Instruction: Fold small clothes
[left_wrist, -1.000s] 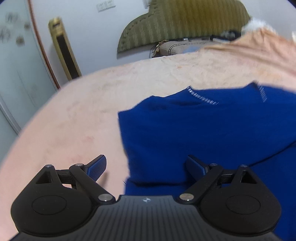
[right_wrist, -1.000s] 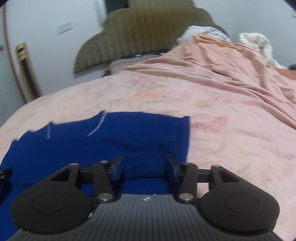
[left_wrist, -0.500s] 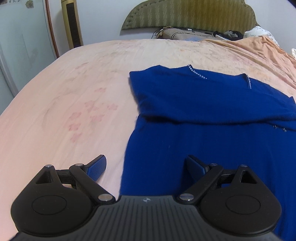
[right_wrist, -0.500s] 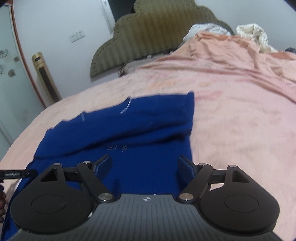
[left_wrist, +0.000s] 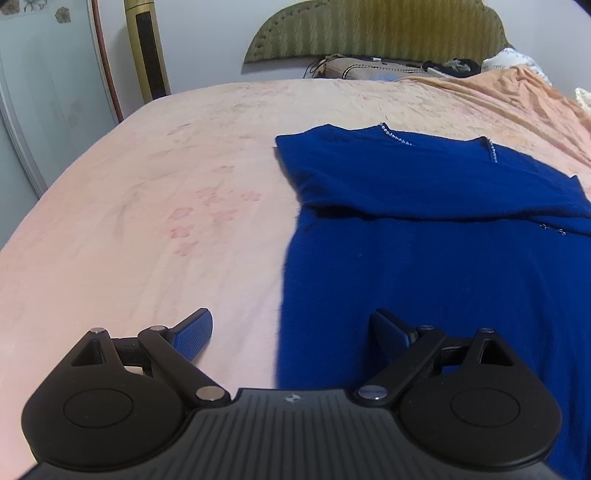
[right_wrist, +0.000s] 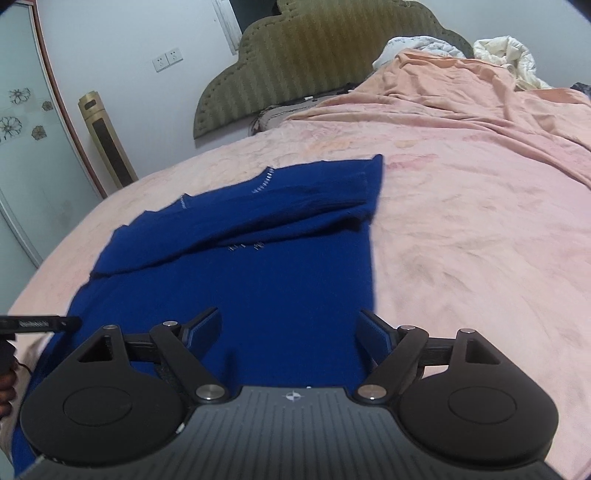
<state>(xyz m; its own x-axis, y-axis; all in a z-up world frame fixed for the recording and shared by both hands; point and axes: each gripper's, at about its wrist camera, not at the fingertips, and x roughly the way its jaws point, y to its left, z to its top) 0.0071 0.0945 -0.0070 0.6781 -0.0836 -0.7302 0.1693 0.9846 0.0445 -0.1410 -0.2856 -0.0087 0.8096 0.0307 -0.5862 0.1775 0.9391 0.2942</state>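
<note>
A dark blue knit garment (left_wrist: 436, 251) lies flat on the pink bed cover (left_wrist: 147, 206), its top part folded down over the body in a band with small silver beads at the neckline. It also shows in the right wrist view (right_wrist: 266, 258). My left gripper (left_wrist: 291, 328) is open and empty, above the garment's near left edge. My right gripper (right_wrist: 290, 326) is open and empty, over the garment's near right part. The left gripper's tip (right_wrist: 40, 325) shows at the left edge of the right wrist view.
A green padded headboard (left_wrist: 376, 29) and a pillow (left_wrist: 369, 68) are at the far end. Rumpled peach bedding (right_wrist: 480, 96) lies at the far right. A gold tower fan (left_wrist: 147, 51) and a glass door (left_wrist: 40, 103) stand left of the bed.
Both grippers pulled back and up from the folded top part. The right gripper opened wide and let go of the cloth. The fold now lies flat on the garment.
</note>
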